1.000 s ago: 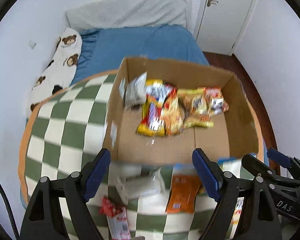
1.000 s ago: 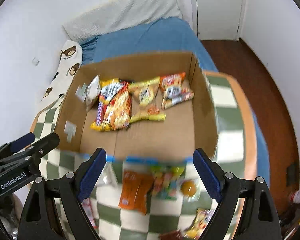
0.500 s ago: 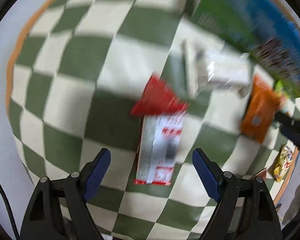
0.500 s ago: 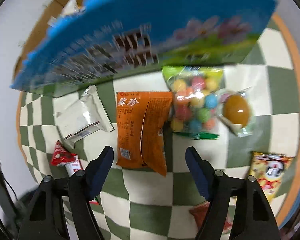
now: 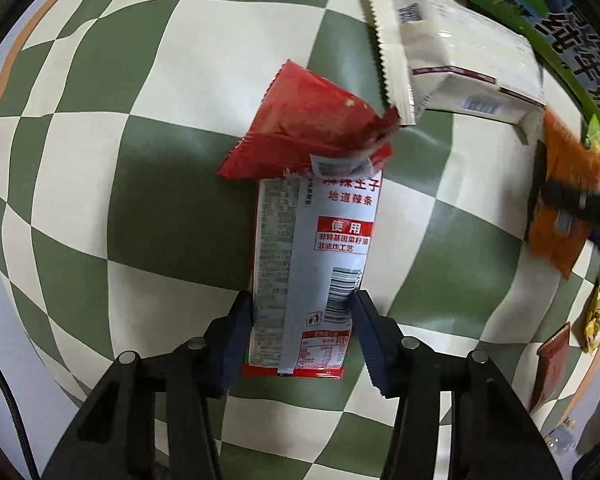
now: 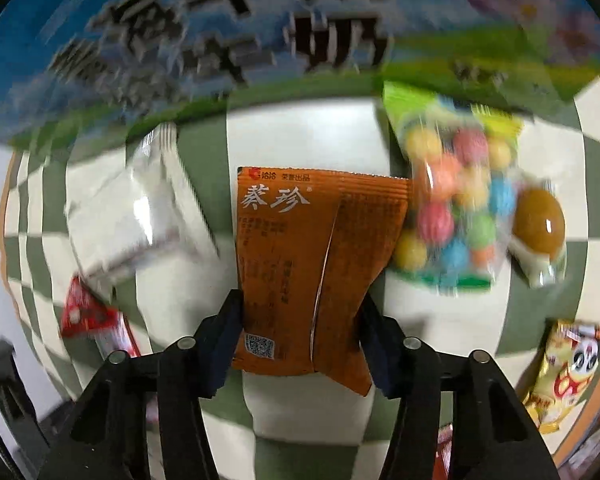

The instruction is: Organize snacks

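Note:
In the left wrist view my left gripper [image 5: 300, 312] is shut on the near end of a red-and-white spicy-strip packet [image 5: 312, 240] lying on the green-and-white checkered cloth [image 5: 160, 160]. In the right wrist view my right gripper [image 6: 300, 316] is shut on an orange snack packet [image 6: 316, 256], whose sides pinch in between the pads. The orange packet also shows at the right of the left wrist view [image 5: 564, 200]. The red packet shows at lower left of the right wrist view [image 6: 92, 320].
A white wrapped snack [image 5: 460, 60] [image 6: 120, 224] lies between the two packets. A bag of coloured candy balls [image 6: 456, 208], a brown egg pack [image 6: 538, 228] and a yellow panda packet [image 6: 568, 372] lie to the right. The blue-green printed box wall [image 6: 260, 40] stands just behind.
Both grippers dropped from above the cardboard box down to the cloth. The left closed on the red-and-white packet and the right closed on the orange packet.

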A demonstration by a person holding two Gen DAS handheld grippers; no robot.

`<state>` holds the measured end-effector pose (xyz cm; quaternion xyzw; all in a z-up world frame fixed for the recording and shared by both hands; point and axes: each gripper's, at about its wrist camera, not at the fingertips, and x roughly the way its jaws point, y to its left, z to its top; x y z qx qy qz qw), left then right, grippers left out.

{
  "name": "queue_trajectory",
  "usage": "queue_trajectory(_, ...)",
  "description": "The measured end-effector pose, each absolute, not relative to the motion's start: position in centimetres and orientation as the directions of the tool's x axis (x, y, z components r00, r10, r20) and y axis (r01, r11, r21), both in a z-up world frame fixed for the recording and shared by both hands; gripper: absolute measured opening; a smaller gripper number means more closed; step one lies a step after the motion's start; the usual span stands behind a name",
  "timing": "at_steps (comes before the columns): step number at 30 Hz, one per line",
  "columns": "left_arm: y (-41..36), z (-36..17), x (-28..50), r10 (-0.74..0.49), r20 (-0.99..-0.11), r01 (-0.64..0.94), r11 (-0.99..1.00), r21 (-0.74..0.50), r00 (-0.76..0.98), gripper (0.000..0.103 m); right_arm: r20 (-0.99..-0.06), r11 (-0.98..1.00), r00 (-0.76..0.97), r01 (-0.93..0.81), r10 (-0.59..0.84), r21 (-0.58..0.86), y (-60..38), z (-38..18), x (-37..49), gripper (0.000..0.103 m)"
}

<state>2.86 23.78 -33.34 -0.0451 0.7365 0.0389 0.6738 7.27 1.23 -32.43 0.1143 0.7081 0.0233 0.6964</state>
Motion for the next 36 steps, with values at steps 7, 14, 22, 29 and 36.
queue_trajectory(7,20.7,-33.0,-0.7,-0.106,-0.985,-0.081,0.992,-0.096,-0.133,0.041,-0.965,0.974,-0.139,0.087,0.221,0.21,0.4,-33.4,-0.6,0.057)
queue_trajectory(14,19.7,-34.3,-0.8,-0.14,-0.976,-0.128,0.984,-0.12,-0.164,0.044,-0.959,0.968,-0.155,0.115,0.239,0.222,-0.4,-33.9,-3.0,0.061)
queue_trajectory(22,25.6,-35.8,0.0,-0.269,-0.954,-0.46,0.869,-0.179,-0.136,0.064,-0.958,0.953,-0.125,0.196,0.259,0.233,-2.0,-33.8,-0.2,0.068)
queue_trajectory(29,20.1,-34.3,1.4,-0.094,-0.994,-0.24,0.968,-0.078,-0.055,0.048,-0.971,0.966,-0.095,0.157,0.222,0.205,-1.9,-33.3,0.3,0.058)
queue_trajectory(36,14.2,-34.5,-1.1,-0.135,-0.986,-0.006,0.991,-0.136,-0.099,0.049,-0.974,0.981,-0.128,0.07,0.188,0.181,-1.7,-32.9,-1.3,0.057)
